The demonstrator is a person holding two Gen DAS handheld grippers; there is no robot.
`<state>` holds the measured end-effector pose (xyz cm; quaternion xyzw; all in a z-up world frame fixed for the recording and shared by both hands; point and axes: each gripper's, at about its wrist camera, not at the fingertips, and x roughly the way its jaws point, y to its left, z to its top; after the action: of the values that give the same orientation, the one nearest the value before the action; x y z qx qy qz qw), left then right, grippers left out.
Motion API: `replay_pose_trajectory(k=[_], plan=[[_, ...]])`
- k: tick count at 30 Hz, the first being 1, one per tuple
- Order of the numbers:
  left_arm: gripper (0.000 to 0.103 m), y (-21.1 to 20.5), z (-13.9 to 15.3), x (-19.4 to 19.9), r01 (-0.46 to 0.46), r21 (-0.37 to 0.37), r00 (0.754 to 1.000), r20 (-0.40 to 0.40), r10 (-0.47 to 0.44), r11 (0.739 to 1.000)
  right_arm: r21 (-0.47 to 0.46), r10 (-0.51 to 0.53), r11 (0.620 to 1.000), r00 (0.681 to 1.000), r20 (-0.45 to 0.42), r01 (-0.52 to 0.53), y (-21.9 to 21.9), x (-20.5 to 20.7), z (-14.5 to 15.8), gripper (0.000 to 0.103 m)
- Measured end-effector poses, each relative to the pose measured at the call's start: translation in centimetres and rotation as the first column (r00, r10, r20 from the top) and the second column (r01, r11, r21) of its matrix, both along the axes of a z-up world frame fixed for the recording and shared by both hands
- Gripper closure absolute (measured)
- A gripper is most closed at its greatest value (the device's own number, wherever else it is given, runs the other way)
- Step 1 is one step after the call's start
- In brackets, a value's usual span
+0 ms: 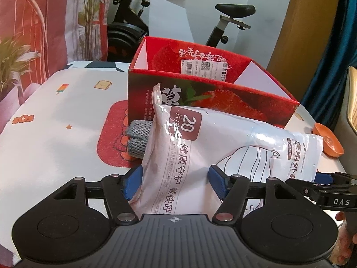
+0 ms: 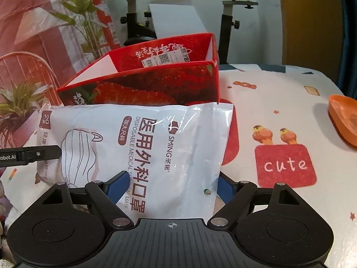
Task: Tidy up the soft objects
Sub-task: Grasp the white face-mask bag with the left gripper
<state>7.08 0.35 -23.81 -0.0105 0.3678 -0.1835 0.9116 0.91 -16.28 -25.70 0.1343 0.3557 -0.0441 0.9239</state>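
Behind printed tablecloth (image 2: 279, 102), exercise bike (image 1: 138, 22).

The left gripper (image 1: 175, 184) is pinching a white pack of surgical masks (image 1: 200, 156) between blue fingers (image 1: 133, 182), lying before the red strawberry box (image 1: 212, 93), beside grey knitted fabric (image 1: 138, 138).

Mask pack (image 1: 223, 147) stood before the open box (image 1: 200, 89) near the table (image 1: 55, 122) middle, left gripper (image 1: 174, 183) and right gripper (image 2: 165, 185) at its two ends, knitted item (image 1: 137, 140) left of the pack against the box, dish (image 1: 328, 140) at the table's right edge.
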Motion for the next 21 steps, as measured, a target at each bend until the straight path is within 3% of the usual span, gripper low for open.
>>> replay_pose_trajectory(k=[6, 11, 16, 21], plan=[[0.037, 0.4, 1.3, 1.1, 0.059, 0.028, 0.998, 0.018, -0.059, 0.998, -0.040, 0.032, 0.999, 0.999, 0.018, -0.031, 0.1, 0.4, 0.6, 0.024], [0.040, 0.5, 2.8, 2.4, 0.125, 0.090, 0.991, 0.031, -0.128, 0.988, -0.090, 0.061, 0.994, 0.998, 0.035, -0.058, -0.1, 0.6, 1.5, 0.037], [0.039, 0.3, 2.5, 4.0, 0.190, 0.098, 0.982, -0.041, -0.187, 0.977, -0.127, 0.088, 0.988, 0.996, 0.021, -0.085, -0.4, 1.1, 2.1, 0.037], [0.039, 0.0, 2.0, 4.8, 0.262, 0.087, 0.962, -0.107, -0.252, 0.961, -0.102, 0.126, 0.987, 0.992, 0.009, -0.125, -1.1, 1.4, 2.1, 0.036]])
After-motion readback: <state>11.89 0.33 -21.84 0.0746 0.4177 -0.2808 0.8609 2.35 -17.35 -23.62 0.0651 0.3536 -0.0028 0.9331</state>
